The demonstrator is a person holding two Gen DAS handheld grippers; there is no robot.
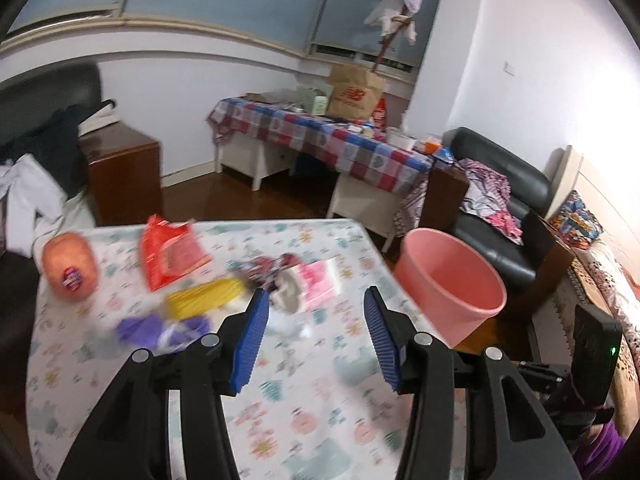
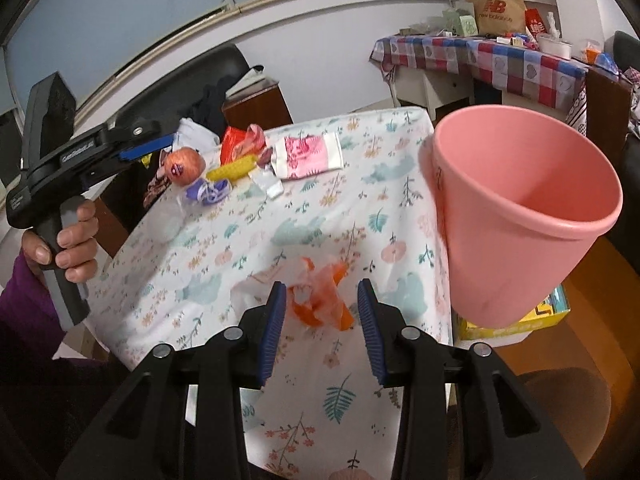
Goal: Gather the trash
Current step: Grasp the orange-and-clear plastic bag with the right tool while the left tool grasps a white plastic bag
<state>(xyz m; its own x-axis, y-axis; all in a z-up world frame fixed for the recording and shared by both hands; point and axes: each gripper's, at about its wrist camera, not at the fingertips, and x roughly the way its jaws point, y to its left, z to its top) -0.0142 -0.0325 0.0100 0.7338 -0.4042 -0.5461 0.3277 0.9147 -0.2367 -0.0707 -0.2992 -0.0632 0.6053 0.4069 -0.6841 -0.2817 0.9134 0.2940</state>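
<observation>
I'm holding the left hand-held gripper [image 1: 316, 312] wide apart with nothing between its pads, hovering over the floral-cloth tabletop [image 1: 320, 400]. The right hand-held gripper [image 2: 322, 300] is standing partly open around a crumpled orange-and-clear plastic wrapper [image 2: 320, 300] near the tabletop's near edge; I cannot tell if the pads are touching it. More trash is lying along the far edge: a red plastic bag [image 1: 172, 256], a yellow ribbed wrapper [image 1: 206, 298] and a pink-and-white packet [image 1: 318, 280]. The pink plastic bin [image 2: 520, 216] is sitting off the tabletop's right edge.
</observation>
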